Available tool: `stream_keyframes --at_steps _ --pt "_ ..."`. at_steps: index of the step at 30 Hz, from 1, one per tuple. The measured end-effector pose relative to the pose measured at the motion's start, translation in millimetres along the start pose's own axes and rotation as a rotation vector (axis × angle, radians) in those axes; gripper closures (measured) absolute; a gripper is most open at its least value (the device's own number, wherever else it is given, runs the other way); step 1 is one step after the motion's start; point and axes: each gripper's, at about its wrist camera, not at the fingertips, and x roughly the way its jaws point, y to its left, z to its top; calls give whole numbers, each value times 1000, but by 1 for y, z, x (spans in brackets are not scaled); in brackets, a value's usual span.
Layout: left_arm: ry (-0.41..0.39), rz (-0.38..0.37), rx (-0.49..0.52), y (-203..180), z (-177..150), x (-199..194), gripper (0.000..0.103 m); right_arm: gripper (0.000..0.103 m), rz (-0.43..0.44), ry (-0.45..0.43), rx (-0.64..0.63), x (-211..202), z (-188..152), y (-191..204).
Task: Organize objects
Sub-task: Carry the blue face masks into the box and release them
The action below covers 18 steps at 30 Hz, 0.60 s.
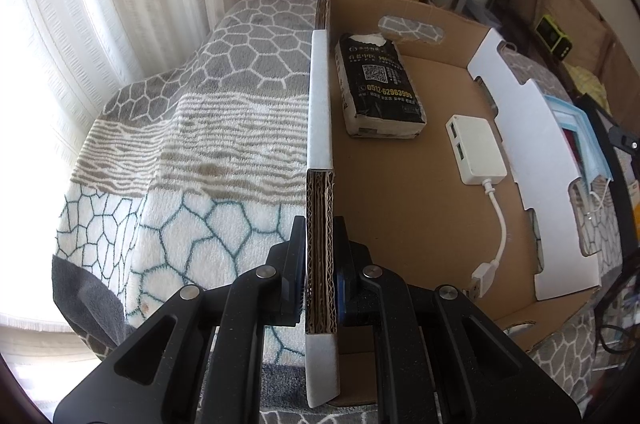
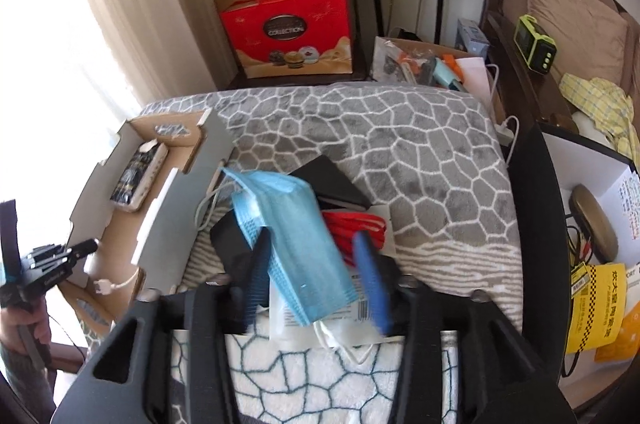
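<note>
Patterned blanket (image 2: pixel 420 151) (curtained window (image 1: pixel 100 3) alongside)

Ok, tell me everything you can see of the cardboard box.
The cardboard box is a shallow open tray of brown corrugated board with white outer faces, notched side walls and an oval handle cutout in its far wall. It sits on the patterned blanket. The left gripper is shut on its near wall. Inside lie a black tissue pack and a white USB hub with its cable.
</note>
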Motion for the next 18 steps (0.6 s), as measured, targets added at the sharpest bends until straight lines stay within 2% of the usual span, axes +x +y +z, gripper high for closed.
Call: stream_keyframes --at_steps 1,8,9,10,11,12,13,16,18 --pt "0 1 -1 0 0 0 93 31 -3 1 -9 1 -1 3" --pt "-1 -3 -6 -1 0 0 93 32 -61 71 -125 30 -11 21" --pt "-1 -2 -5 0 0 0 93 42 -67 79 -129 34 -13 21" --pt "-1 -2 -6 0 0 0 93 60 -66 88 -130 37 -15 20" --pt "-1 -1 -5 -1 0 0 93 69 -63 101 -128 40 -16 19" --pt "-1 -1 -5 0 0 0 93 83 -59 110 -116 43 -17 17" --pt "-1 -2 -6 0 0 0 93 90 -57 111 -101 44 -17 14" --pt "-1 -3 -6 0 0 0 93 99 -30 84 -43 39 -15 5" --pt "-1 -2 -6 0 0 0 93 100 -6 51 -5 29 -12 -2"
